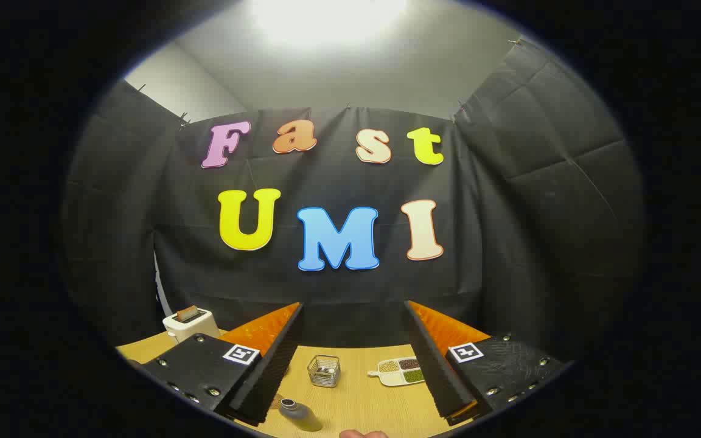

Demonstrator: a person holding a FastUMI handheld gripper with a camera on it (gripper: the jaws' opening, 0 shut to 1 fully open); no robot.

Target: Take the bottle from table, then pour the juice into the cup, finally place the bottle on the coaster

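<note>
Gripper point(350, 365): spread wide, holding nothing, raised above the table point(362, 404) so you can descend on the grey bottle point(299, 415) near its front edge.

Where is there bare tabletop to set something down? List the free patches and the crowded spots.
Free: the wood between the bottle and the sectioned tray, just ahead of the open gripper. Crowded: the wire basket and tray sit close together toward the wall; the toaster fills the corner beyond the left finger.
</note>
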